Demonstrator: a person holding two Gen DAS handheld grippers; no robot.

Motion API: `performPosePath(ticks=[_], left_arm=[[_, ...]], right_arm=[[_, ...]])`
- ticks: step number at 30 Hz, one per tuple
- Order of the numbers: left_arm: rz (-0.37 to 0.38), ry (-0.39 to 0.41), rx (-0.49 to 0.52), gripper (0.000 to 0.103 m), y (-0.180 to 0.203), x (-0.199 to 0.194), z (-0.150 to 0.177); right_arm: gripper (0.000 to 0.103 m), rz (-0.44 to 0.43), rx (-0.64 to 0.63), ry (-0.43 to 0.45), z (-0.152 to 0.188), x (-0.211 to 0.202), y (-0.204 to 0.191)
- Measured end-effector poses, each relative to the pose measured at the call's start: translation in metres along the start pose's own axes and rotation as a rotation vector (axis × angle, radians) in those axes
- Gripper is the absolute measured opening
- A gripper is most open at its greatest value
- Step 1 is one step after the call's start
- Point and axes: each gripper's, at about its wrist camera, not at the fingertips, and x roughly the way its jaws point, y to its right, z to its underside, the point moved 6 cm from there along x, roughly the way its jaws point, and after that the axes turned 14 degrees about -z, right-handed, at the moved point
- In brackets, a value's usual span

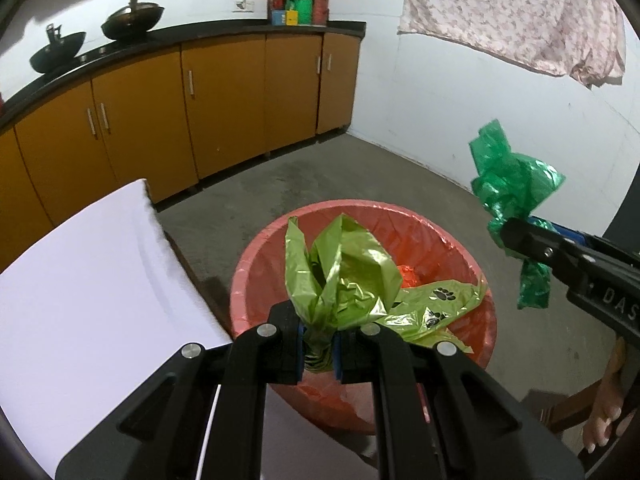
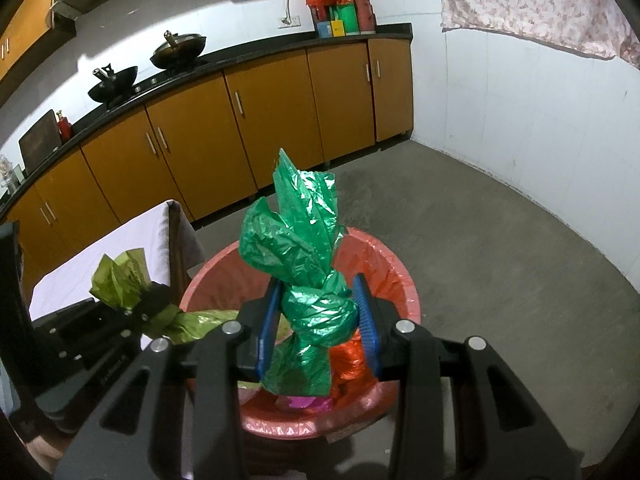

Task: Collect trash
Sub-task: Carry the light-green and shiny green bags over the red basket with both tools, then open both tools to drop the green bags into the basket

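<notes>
From my left-hand camera the biggest thing ahead is the run of orange cabinets (image 1: 224,108) under a dark counter (image 1: 172,36), sweeping from nine o'clock round to twelve, with two black woks (image 1: 132,20) sitting on top at about eleven and a red bag of boxes (image 1: 298,0) at twelve. A flowered cloth (image 1: 516,16) hangs on the white wall at one o'clock. A white-covered table (image 1: 92,288) fills the eight o'clock side, its edge just beside the bin. The bin (image 1: 260,252) itself, lined with a red bag, stands on the grey floor at the centre of the picture, directly under both tools (I can see a second light green bag with paw prints and some orange scraps lying inside it). My left gripper (image 1: 319,344) is clamped almost fully closed on the twisted neck of a light green bag (image 1: 344,276), which is bunched up above the fingers and hangs over the bin's near side. My right gripper (image 2: 320,320) has its blue pads (image 2: 366,316) pressed against the knot of a dark green bag (image 2: 304,240), jaws only partly closed because the knot is thick; that bag is held above the bin's opening in the right camera, and from the left camera it sits off at three o'clock, beyond the rim.
</notes>
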Motion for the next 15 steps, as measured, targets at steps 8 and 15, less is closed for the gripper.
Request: performPosePath(ticks=[8,15], left_arm=[[0.025,-0.04,0.009,0.01,0.005,0.024,0.004],[0.046,-0.073,0.018,0.028,0.008,0.039,0.006]], right_arm=[[0.036,-0.019,0.02,-0.007,-0.005,0.019,0.011],[0.052,-0.082,0.028,0.003,-0.01,0.031,0.01]])
